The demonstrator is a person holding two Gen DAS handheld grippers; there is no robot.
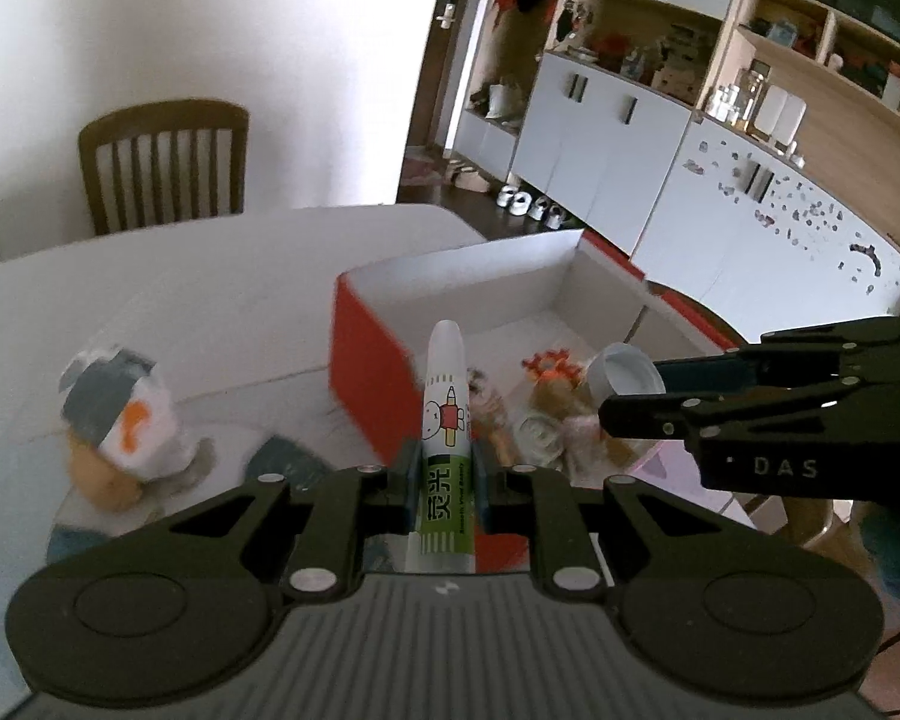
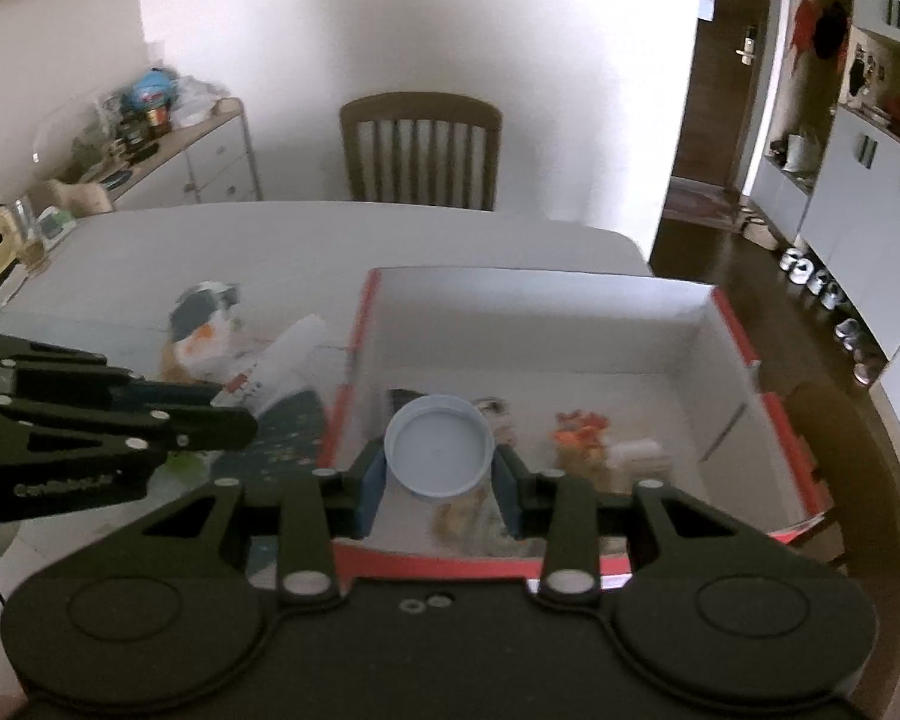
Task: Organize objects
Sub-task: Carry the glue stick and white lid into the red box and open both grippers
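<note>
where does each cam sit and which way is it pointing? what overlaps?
Left wrist: on the left gripper, looking forward and down along its fingers, shut on a glue stick; the right gripper enters from the right.
Right wrist: on the right gripper, aimed down into the red box, holding a round cap; the left gripper enters from the left.
Shared: box, plush toy, chair, table.

Glossy plastic tube [image 1: 446, 420], matt cardboard box [image 2: 570, 324], wooden chair [image 2: 420, 150]
</note>
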